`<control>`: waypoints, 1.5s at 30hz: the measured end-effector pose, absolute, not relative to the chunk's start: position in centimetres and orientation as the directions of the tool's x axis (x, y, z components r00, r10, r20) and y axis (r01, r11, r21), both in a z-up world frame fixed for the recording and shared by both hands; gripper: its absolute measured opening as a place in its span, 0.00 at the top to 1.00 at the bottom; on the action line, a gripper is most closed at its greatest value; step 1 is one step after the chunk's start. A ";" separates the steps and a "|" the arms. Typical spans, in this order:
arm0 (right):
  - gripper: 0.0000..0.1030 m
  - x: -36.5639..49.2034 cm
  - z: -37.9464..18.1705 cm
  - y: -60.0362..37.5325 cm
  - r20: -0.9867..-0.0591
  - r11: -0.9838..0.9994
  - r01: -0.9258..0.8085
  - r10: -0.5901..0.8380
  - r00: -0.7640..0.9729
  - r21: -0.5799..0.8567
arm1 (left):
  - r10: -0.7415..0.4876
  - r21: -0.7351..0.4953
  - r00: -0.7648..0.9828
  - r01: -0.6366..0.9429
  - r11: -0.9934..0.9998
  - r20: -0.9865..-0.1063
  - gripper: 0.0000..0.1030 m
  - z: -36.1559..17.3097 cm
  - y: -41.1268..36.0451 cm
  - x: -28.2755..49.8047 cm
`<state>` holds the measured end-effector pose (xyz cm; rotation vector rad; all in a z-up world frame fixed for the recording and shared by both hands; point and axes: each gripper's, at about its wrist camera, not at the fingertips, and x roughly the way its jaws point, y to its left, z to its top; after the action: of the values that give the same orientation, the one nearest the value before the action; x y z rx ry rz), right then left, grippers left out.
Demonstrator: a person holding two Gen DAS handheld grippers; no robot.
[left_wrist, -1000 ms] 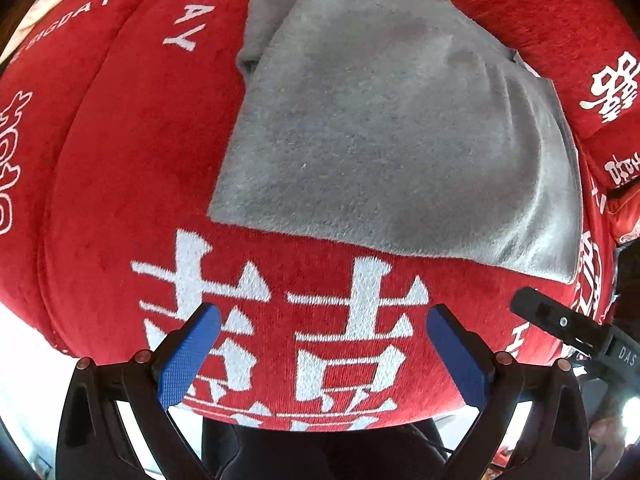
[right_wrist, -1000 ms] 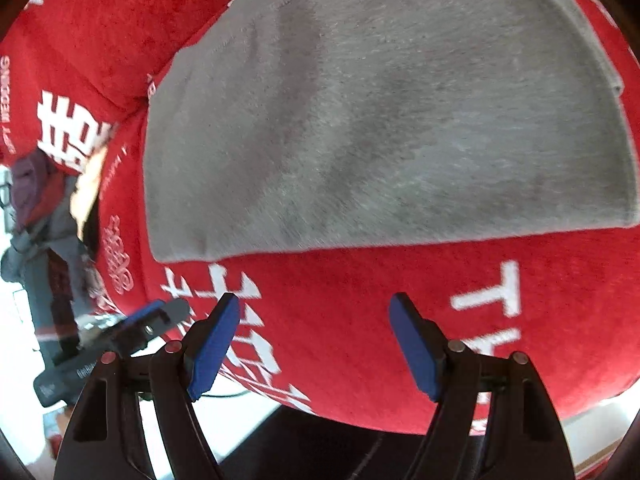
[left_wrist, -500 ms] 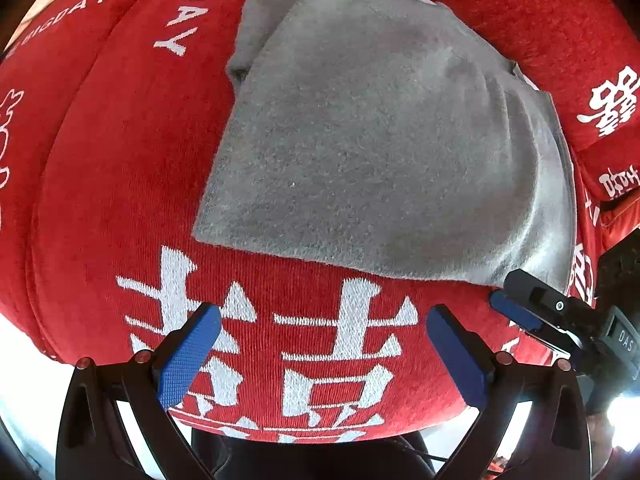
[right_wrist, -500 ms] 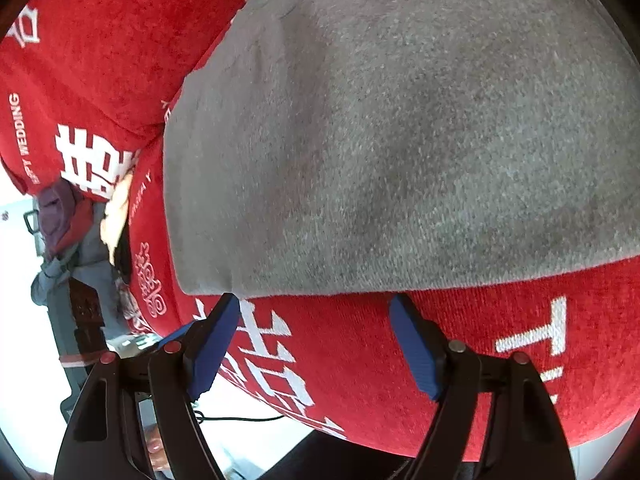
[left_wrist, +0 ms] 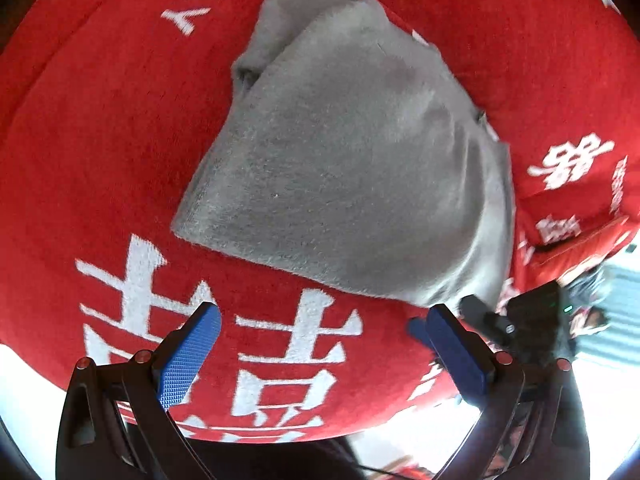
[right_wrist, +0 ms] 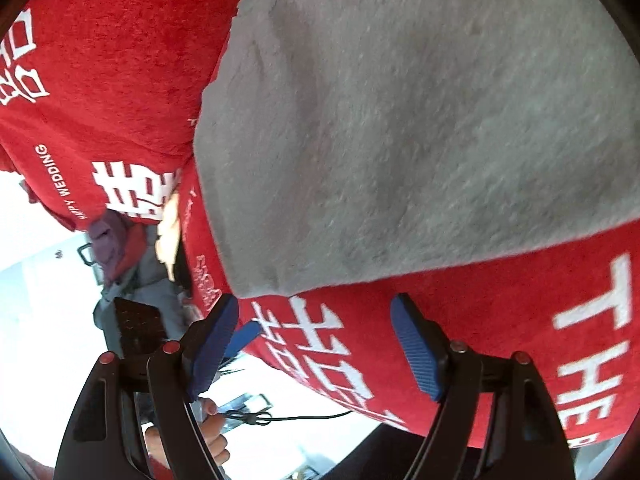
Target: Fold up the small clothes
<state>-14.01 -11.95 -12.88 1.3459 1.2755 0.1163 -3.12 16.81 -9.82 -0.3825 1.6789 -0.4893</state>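
A grey cloth (left_wrist: pixel 352 160) lies folded on a red cover with white lettering (left_wrist: pixel 100 152). My left gripper (left_wrist: pixel 320 344) is open and empty, just short of the cloth's near edge. The right gripper's fingers (left_wrist: pixel 476 312) show at the cloth's near right corner in this view. In the right wrist view the grey cloth (right_wrist: pixel 420 128) fills the upper right. My right gripper (right_wrist: pixel 316 332) is open and empty, its blue pads either side of the cloth's near left corner, which hangs just above them. The left gripper's blue fingertip (right_wrist: pixel 244 336) shows beside it.
The red cover (right_wrist: pixel 500 312) drapes over a rounded cushion and drops off at the near edge. A red pillow (left_wrist: pixel 560 140) with white characters lies at the right. Beyond the edge are a pale floor, a black cable (right_wrist: pixel 280 418) and piled clothing (right_wrist: pixel 116 248).
Both grippers have moved closer to the cloth's near right corner. The right gripper now sits right at that corner. The cloth itself has not visibly moved.
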 end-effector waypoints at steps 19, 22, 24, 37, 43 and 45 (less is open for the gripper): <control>0.90 -11.6 -12.7 -12.4 -0.481 0.123 0.554 0.671 0.565 0.823 | -0.721 -0.700 -0.046 -0.202 0.684 -0.691 0.00 -11.4 15.0 -2.7; 0.90 -11.3 -11.6 -12.9 -0.469 0.128 0.535 0.674 0.571 0.835 | -0.715 -0.698 -0.015 -0.206 0.686 -0.699 0.00 -11.5 14.4 -2.1; 0.90 -11.1 -11.2 -12.9 -0.478 0.151 0.531 0.679 0.557 0.834 | -0.680 -0.671 0.031 -0.208 0.712 -0.732 0.00 -11.3 14.2 -1.4; 0.90 -11.7 -12.0 -12.1 -0.528 0.235 0.560 0.724 0.444 0.794 | -0.465 -0.484 0.161 -0.106 0.869 -0.870 0.83 -10.2 15.4 1.0; 0.86 -11.3 -10.0 -12.4 -0.602 0.382 0.540 0.732 0.319 0.750 | -0.317 -0.283 0.256 0.159 0.946 -0.913 0.90 -7.5 12.6 0.4; 0.84 -10.6 -8.4 -12.7 -0.643 0.458 0.510 0.716 0.274 0.728 | -0.279 -0.203 0.302 0.259 0.944 -0.911 0.90 -6.6 11.5 -0.3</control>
<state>-10.62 -12.74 -8.39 1.1856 1.3771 0.1937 -0.25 11.48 -6.65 -0.0188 1.2123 -0.3565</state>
